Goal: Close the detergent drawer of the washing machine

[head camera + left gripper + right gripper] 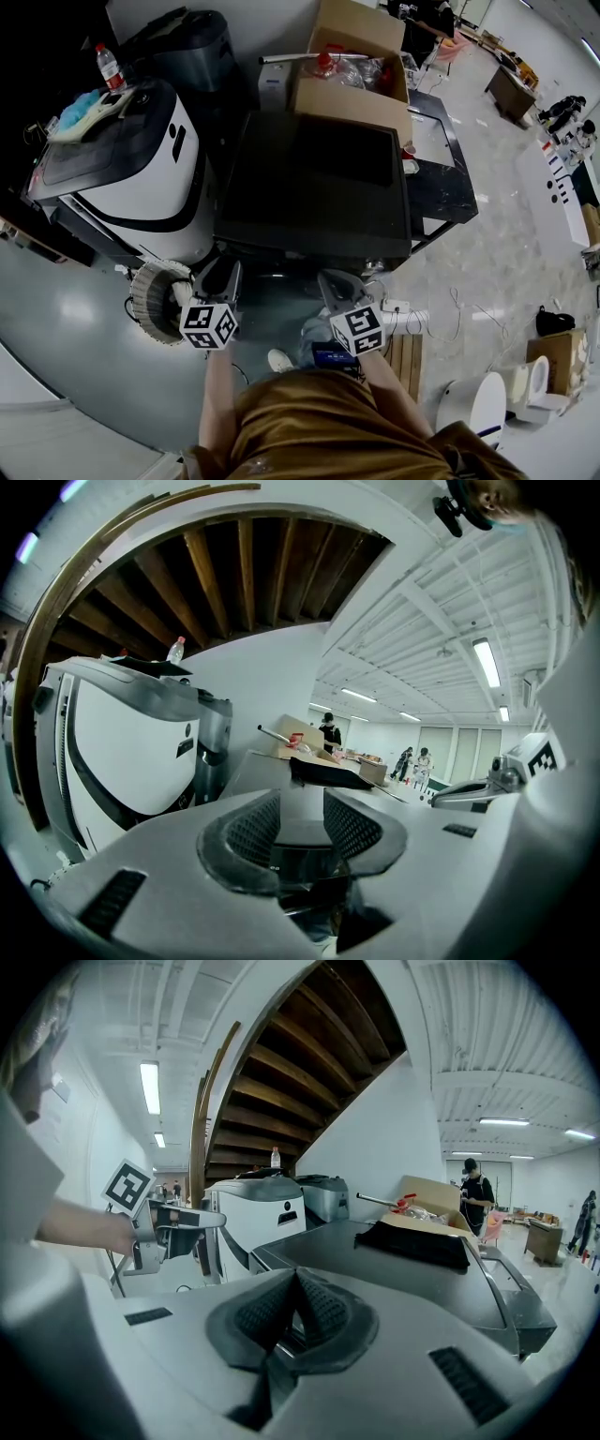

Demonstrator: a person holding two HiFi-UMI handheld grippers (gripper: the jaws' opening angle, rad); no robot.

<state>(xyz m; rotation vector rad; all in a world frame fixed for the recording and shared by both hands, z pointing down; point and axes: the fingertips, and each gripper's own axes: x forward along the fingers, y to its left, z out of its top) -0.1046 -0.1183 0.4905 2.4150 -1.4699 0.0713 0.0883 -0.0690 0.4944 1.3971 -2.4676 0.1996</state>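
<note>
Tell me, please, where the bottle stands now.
In the head view the bottle stands at the upper left, on top of the white machine, well to the left of the cardboard box.

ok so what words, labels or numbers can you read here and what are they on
No words or numbers can be read in any view.
On the white machine: a dark logo mark on its side, not legible as text.
On the bottle: a red label, too blurred to read.
On the marker cubes: black and white square patterns, no letters.
</note>
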